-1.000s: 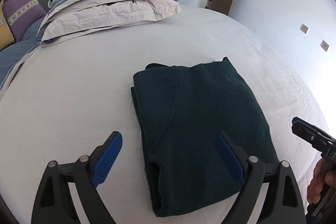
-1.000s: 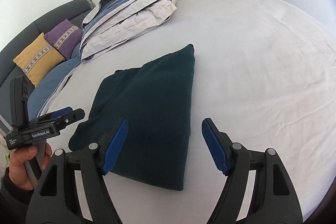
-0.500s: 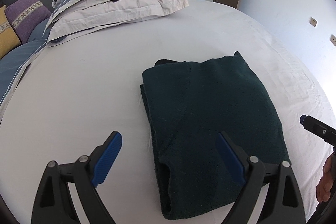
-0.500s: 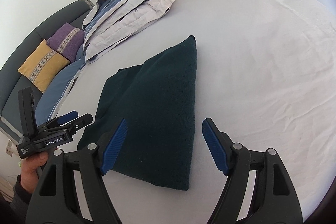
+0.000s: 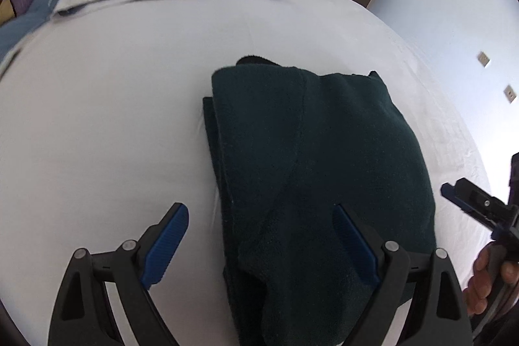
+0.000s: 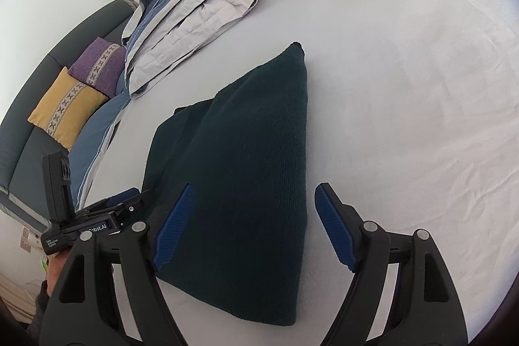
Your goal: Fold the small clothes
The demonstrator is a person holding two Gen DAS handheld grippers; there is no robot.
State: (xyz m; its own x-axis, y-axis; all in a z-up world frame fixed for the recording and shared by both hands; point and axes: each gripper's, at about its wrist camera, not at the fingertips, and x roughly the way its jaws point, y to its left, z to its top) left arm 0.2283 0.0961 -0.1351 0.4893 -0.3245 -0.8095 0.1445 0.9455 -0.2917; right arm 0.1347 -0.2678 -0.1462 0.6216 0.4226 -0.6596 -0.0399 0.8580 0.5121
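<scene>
While both hang open, left claw (image 5: pixel 261 218) and widening right claw (image 6: pixel 256 200) nearer the folded green garment (image 5: pixel 311 171) than before.

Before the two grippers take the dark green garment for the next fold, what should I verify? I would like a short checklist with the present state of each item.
1. Left gripper open, nothing pinched: ok.
2. Right gripper jaws opening, pads not pressing cloth: ok.
3. Dark green garment lies folded flat on the white sheet: ok.
4. Each gripper straddles one near side edge of the garment: ok.
5. Folded duvet stays apart from the garment: ok.
6. Layers under the garment aligned: cannot tell.
</scene>
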